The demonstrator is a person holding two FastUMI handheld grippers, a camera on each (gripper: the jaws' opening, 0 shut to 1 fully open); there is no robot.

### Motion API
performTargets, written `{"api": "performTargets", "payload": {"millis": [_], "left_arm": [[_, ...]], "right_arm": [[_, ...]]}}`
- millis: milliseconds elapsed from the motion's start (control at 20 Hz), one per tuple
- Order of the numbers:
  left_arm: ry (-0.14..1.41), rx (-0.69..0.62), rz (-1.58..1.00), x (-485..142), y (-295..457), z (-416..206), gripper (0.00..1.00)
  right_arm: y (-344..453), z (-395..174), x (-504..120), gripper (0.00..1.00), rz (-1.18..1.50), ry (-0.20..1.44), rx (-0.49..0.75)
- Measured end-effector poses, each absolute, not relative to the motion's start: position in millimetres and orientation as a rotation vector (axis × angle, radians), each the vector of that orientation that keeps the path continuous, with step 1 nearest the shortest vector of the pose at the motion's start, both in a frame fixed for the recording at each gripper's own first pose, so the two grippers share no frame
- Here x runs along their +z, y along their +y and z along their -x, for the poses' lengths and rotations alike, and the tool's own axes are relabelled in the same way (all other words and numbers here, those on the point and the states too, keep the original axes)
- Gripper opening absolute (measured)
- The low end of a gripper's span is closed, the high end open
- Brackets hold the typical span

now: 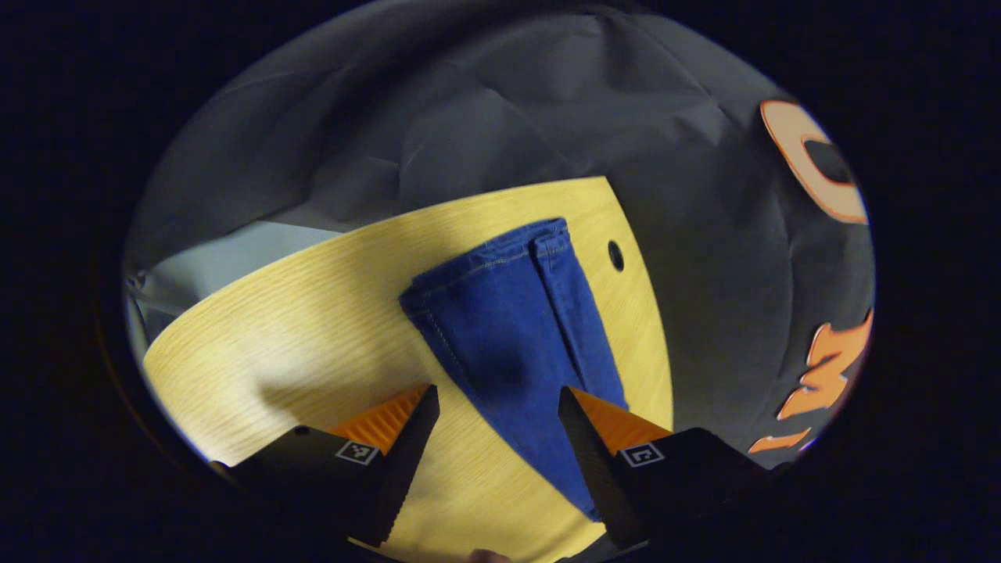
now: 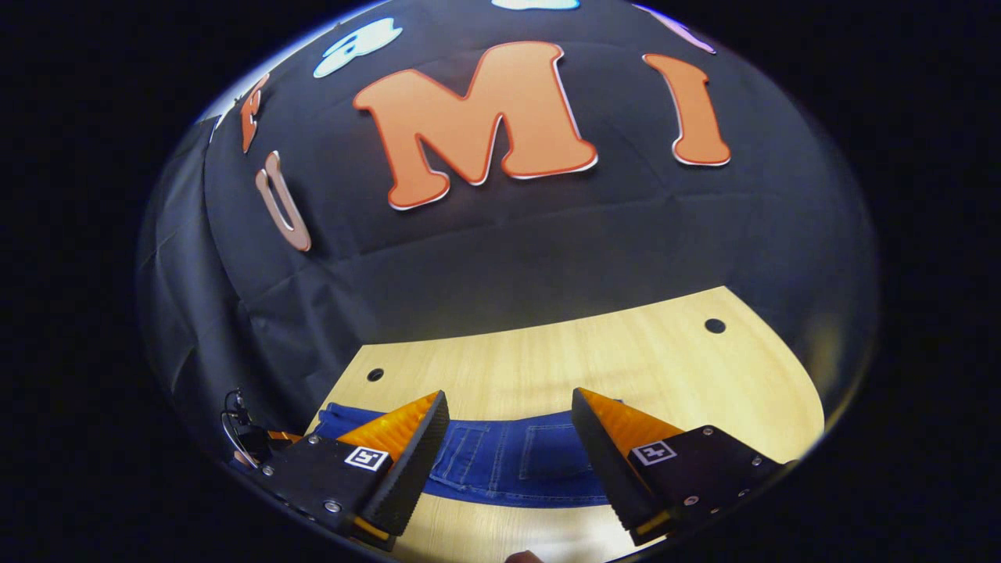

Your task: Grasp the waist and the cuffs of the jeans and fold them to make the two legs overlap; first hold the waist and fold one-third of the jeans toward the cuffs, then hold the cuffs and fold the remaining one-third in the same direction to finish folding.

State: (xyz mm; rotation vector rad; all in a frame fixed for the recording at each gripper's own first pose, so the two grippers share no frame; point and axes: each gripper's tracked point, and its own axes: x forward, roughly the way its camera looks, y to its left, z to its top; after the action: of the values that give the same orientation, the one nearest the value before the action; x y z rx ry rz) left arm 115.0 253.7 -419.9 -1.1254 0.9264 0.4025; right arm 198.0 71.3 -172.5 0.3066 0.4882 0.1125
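Blue jeans (image 1: 512, 328) lie flat on the wooden table (image 1: 313, 336), their hemmed cuffs toward the far edge in the left gripper view. My left gripper (image 1: 496, 407) hangs open above the leg part, nothing between its fingers. In the right gripper view the waist end of the jeans (image 2: 512, 461), with a back pocket showing, lies across the table (image 2: 594, 360) just beyond the fingers. My right gripper (image 2: 508, 414) is open over it and holds nothing.
The table has small round holes near its edges (image 1: 615, 256) (image 2: 714, 325) (image 2: 375, 374). Black cloth walls stand close behind the table on both sides. Part of the other gripper (image 2: 250, 434) shows at the lower left of the right gripper view.
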Motion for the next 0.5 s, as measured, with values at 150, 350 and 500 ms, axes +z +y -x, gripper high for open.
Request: {"api": "performTargets", "payload": {"millis": [150,350,500], "left_arm": [[0.887,0.421,1.184,-424,271,-131,0.94],[0.855,0.369,1.171,-427,268,-153,0.90],[0.815,0.305,1.173,-428,259,-177,0.90]], "right_arm": [[57,-195,-170,0.97,-0.303,0.479,0.064],[52,-189,-169,0.97,-0.341,0.482,0.039],[49,-184,-170,0.97,-0.337,0.496,0.026]]}}
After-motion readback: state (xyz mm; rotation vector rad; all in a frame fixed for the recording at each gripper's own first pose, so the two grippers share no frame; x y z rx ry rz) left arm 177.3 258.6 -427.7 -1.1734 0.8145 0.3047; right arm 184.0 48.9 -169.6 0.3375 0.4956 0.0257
